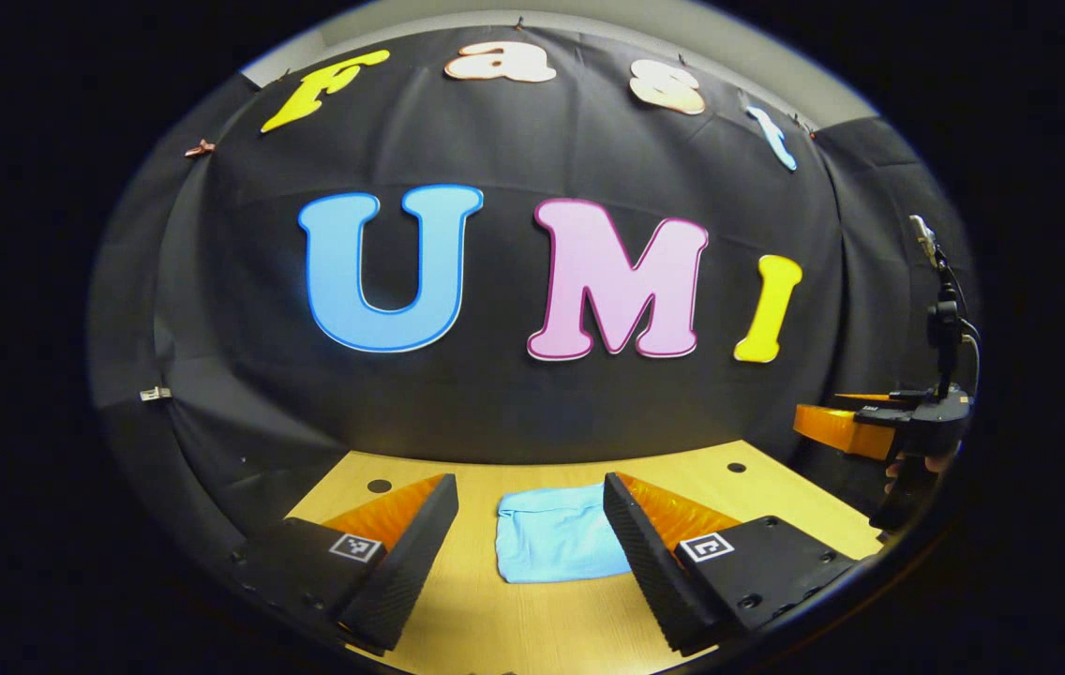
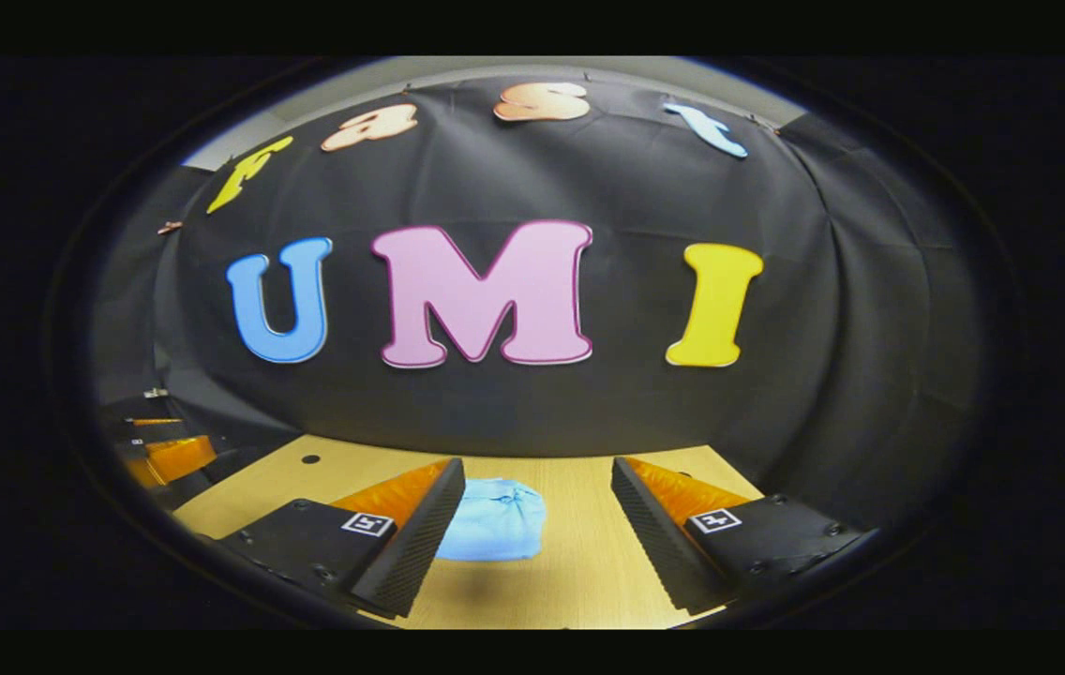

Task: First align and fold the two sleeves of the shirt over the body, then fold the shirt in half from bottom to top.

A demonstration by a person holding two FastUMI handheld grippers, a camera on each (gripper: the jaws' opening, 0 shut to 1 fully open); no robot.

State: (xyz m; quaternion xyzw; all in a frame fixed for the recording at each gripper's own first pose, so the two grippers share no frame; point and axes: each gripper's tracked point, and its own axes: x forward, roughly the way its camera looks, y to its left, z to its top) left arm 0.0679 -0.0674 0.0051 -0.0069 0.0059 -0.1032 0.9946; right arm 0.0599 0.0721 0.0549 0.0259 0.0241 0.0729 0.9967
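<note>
Lying low centre of the left gripper view, between the spread fingers of the left gripper [image 1: 530, 544] – a pale blue shirt [image 1: 556, 532], already a compact rectangle on the desk [image 1: 514, 628], its long side running roughly left to right across the frame. Held wide open, gripping nothing, hovering above the wood and apart from the cloth. Seen again in the right gripper view as a small blue bundle [image 2: 495, 520] at lower centre-left, tucked just behind the left-hand finger of the right gripper [image 2: 537, 534], which is likewise wide open and empty – so off to that gripper's left, not straight ahead. Visible too at the right edge of the left gripper view: the other gripper [image 1: 879, 431], raised and well apart from the shirt.

Judging from how small and squared the shirt looks, sleeves and the bottom-to-top fold appear done, or close to it. Nearer and better lined up for any final tidy: the left gripper, with the shirt dead ahead; needing a swing leftward first: the right.
</note>
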